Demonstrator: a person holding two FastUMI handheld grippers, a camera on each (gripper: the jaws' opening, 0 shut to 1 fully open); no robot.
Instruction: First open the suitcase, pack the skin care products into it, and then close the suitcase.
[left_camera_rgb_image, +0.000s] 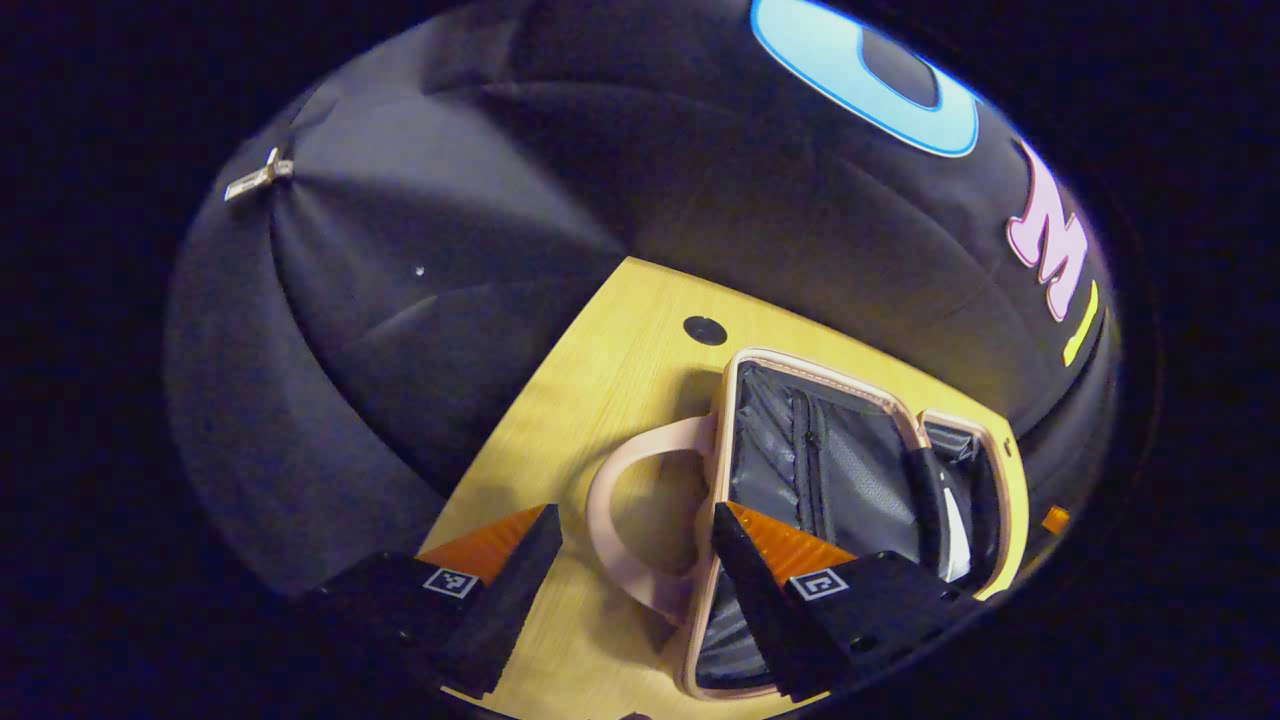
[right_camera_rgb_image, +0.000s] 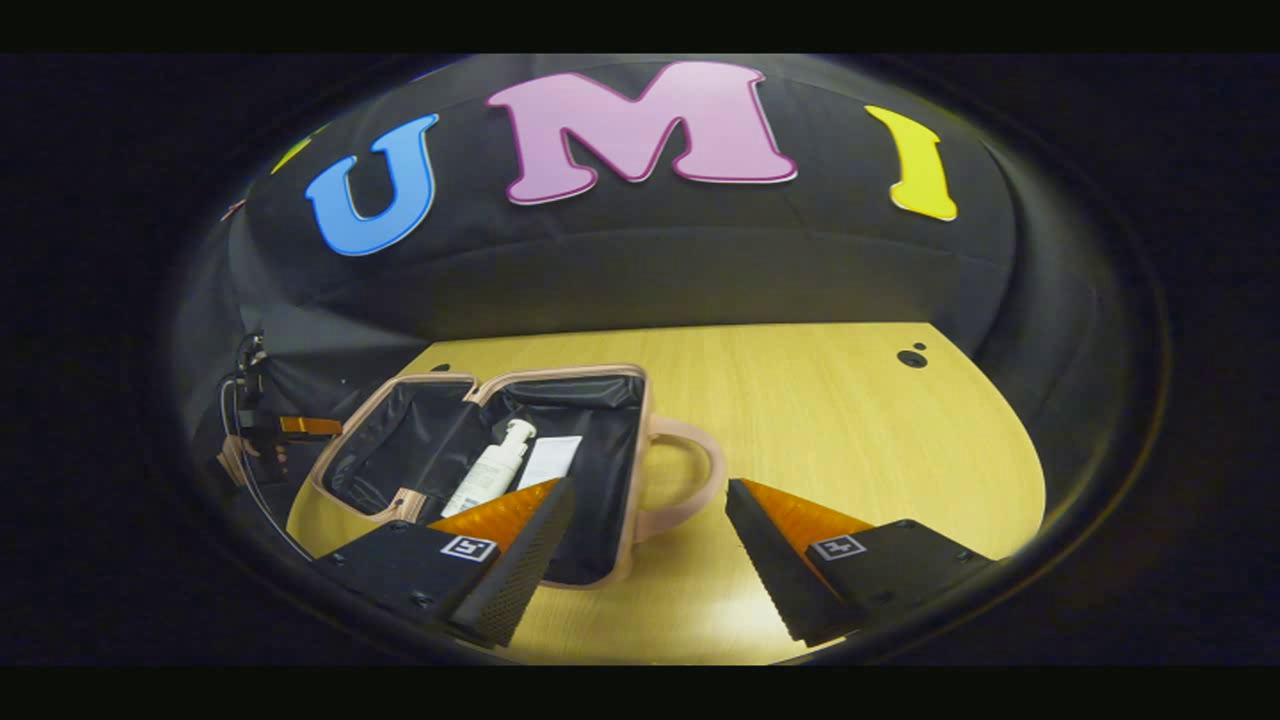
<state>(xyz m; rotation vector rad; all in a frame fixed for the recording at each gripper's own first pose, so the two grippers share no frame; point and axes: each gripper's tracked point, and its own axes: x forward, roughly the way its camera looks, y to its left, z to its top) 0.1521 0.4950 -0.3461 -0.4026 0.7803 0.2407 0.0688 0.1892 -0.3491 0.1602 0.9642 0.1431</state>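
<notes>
while the suitcase (right_camera_rgb_image: 560, 440) lies open flat on the wooden surface (right_camera_rgb_image: 820, 420), both halves show dark lining w/ pink trim. in the right gripper view a white pump bottle (right_camera_rgb_image: 492, 468) and a flat white packet (right_camera_rgb_image: 550, 462) lie side by side inside one half, and the pink handle (right_camera_rgb_image: 690, 470) sticks out twd the right claw (right_camera_rgb_image: 648, 545), which hangs wide, gripping nothing. the left claw (left_camera_rgb_image: 632, 560) is also wide, empty, straddling the handle (left_camera_rgb_image: 640, 500) from above; its right finger sits over the case rim (left_camera_rgb_image: 715, 560). at far left of the right gripper view, a hand (right_camera_rgb_image: 245, 455) w/ the other claw, too small to judge.
</notes>
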